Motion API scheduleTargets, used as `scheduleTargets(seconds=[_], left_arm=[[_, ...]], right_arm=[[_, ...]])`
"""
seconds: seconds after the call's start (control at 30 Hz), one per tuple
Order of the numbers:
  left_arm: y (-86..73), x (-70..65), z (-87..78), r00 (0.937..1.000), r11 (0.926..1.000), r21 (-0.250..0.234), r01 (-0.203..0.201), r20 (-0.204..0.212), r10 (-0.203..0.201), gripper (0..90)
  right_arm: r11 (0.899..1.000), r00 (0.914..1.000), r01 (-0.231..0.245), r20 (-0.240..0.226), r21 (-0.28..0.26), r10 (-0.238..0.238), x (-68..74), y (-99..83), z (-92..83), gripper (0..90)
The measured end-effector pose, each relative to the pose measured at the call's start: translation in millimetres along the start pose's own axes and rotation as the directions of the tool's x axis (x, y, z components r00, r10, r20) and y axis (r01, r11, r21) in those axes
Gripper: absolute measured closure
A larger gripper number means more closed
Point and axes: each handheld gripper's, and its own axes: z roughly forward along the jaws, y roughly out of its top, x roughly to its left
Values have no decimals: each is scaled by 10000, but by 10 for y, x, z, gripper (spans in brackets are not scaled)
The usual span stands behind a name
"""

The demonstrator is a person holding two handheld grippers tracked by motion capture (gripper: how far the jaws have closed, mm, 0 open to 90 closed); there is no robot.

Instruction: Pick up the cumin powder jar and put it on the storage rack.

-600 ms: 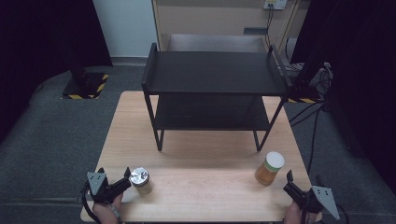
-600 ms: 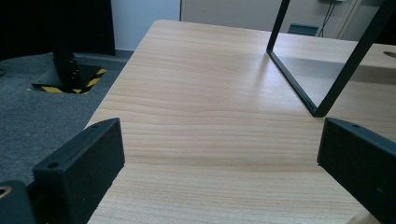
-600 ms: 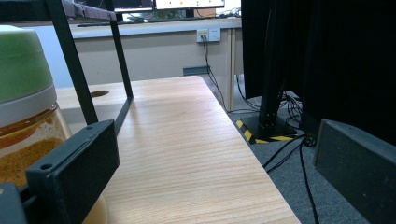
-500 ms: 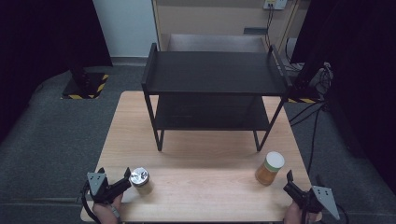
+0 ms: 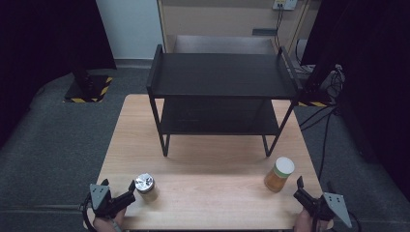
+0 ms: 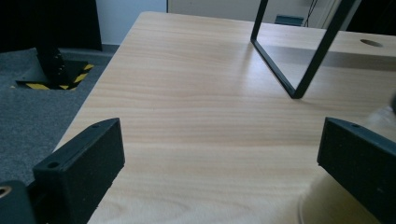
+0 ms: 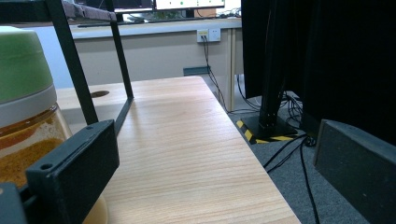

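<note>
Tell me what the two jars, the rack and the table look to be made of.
Left jar: clear, glass or plastic, shiny silver lid, probably metal. Right jar: clear, amber contents showing through, matte pale-green lid, likely plastic. Rack: thin matte-black frame, probably painted metal. Table: light wood grain, perhaps laminate.

The left tongs (image 5: 120,197) are black, with a grey three-cornered plate on top and a black cable at the back. The right tongs (image 5: 303,192) look the same. Up close, each jaw is a thick black block with a small round hole.
</note>
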Motion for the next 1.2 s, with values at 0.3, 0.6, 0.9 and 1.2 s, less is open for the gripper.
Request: scheduleTargets(seconds=[0.3,0.6,0.9,1.2], left_arm=[[-65,-86,-207,9995,10000,-8,-97,317,97,0],[-117,-132,-277,9983,9997,-227,-107,565,120,0],[-200,-199,-306,9941,9985,-396,-390,994,428,0],[-150,-312,-216,9864,9968,-148,-790,1433,803,0]], right_arm=[[10000,10000,-4,-50,17,4,-9,3,2,7],[10000,9999,-16,-121,-2,16,-23,0,0,7],[10000,9999,0,-145,26,1,-24,5,4,7],[10000,9999,-1,-146,48,1,-24,8,5,7]])
